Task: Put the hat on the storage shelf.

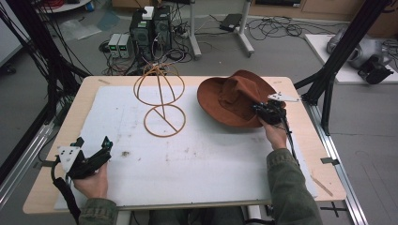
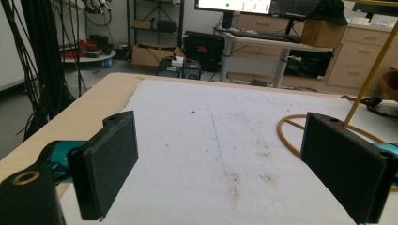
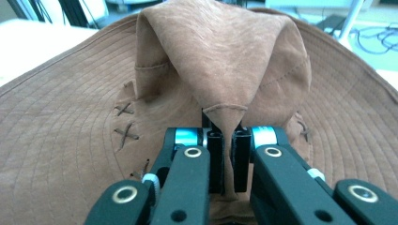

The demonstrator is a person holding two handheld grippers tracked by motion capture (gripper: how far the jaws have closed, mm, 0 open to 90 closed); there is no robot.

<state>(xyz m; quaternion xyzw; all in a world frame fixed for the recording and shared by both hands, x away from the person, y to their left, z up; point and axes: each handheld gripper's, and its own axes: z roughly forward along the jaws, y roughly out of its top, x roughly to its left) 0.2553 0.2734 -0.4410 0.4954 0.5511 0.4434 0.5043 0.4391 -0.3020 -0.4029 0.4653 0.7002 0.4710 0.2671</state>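
Note:
A brown brimmed hat (image 1: 232, 97) lies on the white mat (image 1: 187, 154) at the right back. My right gripper (image 1: 266, 112) is shut on a pinched fold of the hat's crown (image 3: 225, 117), at the hat's right side. Left of the hat stands a yellow wire hat stand (image 1: 162, 98) with a ring base; part of that ring (image 2: 291, 136) shows in the left gripper view. My left gripper (image 1: 96, 150) rests low at the mat's front left, open, with bare mat between its jaws (image 2: 220, 164).
The wooden table (image 1: 300, 136) has metal rails and black frame posts (image 1: 338, 51) on both sides. Computers (image 1: 150, 28) and cables sit on the floor behind the table. A desk with monitors (image 2: 263, 28) stands farther back.

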